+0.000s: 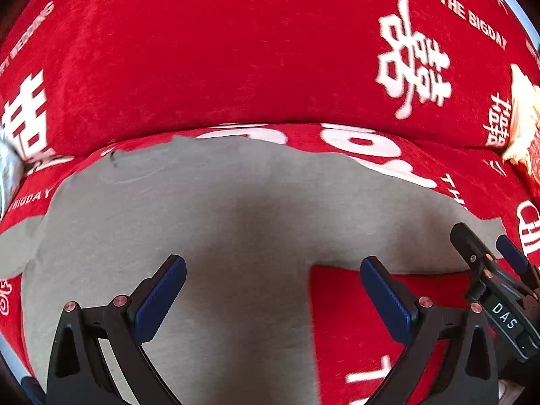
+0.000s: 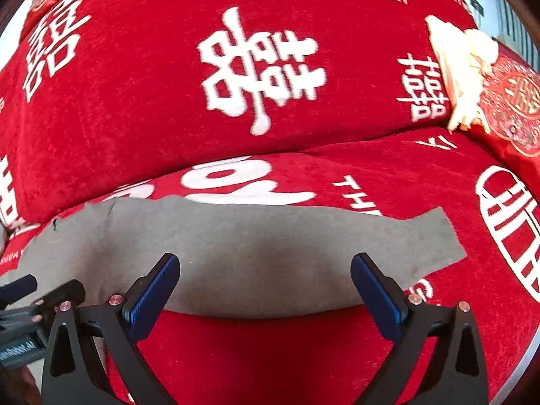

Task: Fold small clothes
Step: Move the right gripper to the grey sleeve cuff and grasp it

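A grey garment (image 1: 209,222) lies flat on a red sofa cover with white characters. In the left wrist view it fills the lower middle. My left gripper (image 1: 273,290) is open and empty, hovering over the garment's right side near its edge. In the right wrist view the garment (image 2: 263,246) stretches across the seat, with a sleeve reaching right. My right gripper (image 2: 265,287) is open and empty above the garment's near edge. The right gripper also shows in the left wrist view (image 1: 496,263), and the left gripper at the left edge of the right wrist view (image 2: 37,293).
The red sofa backrest (image 2: 141,108) rises behind the seat. A cream cloth (image 2: 462,64) and a red patterned cushion (image 2: 516,108) sit at the back right. A pale printed item (image 1: 8,168) lies at the far left.
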`<state>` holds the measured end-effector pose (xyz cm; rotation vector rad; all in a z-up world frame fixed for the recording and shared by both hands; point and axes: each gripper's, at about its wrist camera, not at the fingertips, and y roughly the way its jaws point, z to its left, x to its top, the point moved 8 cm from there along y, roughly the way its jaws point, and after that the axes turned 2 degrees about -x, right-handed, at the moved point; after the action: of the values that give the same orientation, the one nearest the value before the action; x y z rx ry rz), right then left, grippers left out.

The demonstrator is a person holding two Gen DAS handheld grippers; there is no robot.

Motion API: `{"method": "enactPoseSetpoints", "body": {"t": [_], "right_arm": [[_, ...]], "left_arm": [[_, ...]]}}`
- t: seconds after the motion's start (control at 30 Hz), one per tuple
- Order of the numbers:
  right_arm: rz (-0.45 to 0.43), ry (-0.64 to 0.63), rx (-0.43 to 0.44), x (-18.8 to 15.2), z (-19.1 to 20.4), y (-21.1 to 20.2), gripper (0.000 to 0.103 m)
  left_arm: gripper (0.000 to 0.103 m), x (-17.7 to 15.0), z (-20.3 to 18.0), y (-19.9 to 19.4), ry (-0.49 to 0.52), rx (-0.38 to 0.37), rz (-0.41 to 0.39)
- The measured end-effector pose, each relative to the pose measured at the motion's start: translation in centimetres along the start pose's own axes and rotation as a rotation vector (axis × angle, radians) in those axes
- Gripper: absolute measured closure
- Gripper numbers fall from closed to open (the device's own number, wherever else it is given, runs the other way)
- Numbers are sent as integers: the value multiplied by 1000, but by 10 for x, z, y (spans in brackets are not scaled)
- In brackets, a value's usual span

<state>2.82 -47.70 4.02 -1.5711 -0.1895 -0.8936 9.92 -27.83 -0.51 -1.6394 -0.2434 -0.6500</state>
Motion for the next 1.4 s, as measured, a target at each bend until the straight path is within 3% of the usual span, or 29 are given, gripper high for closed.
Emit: {"method": "enactPoseSetpoints", "body": {"t": [0.6,0.73,0.97,1.3,1.33,1.4], "right_arm": [[53,123,-117,-6,-97,14,2],[114,180,-136,-17,-120,24,14],[186,384,-69,-34,-158,45,17],[120,559,133,-12,-168,74,19],[121,556,142,-10,-168,77,29],[163,579,177,-15,-167,86,73]], "left_arm": [[0,4,-94,33,88,-70,38],[0,4,-108,39,104,-79,44],[0,1,-127,51,146,-82,55],[0,-2,-117,67,135,-88,96],[0,-2,-117,67,141,-85,92],[0,-3,-117,66,152,-84,84]]}}
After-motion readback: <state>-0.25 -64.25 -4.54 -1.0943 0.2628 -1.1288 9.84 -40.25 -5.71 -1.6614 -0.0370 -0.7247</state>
